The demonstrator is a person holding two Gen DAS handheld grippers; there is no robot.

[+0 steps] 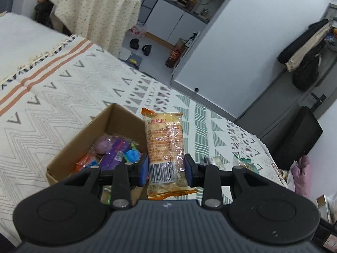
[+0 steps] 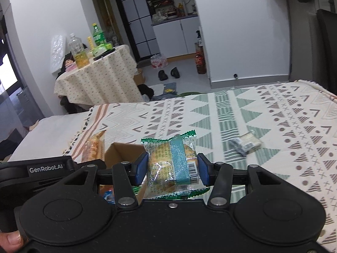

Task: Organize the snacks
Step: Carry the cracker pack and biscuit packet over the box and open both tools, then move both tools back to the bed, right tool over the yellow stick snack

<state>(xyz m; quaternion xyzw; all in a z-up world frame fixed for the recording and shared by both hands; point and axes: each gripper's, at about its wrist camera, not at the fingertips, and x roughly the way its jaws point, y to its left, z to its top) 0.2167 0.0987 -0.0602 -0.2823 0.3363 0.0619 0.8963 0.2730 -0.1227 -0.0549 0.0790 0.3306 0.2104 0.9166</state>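
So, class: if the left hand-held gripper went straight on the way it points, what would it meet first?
Probably the patterned bedspread just beyond the cardboard box; its orange-wrapped snack leads, though depth is unclear.

The cardboard box (image 1: 109,126) is open on top, its floor crowded with snack packets (image 1: 113,149).

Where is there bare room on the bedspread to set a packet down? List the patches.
Free: the zigzag-patterned bedspread left of and beyond the cardboard box, and the green-triangle stretch between the box and the loose grey packet. Crowded: inside the box, where packets pile together.
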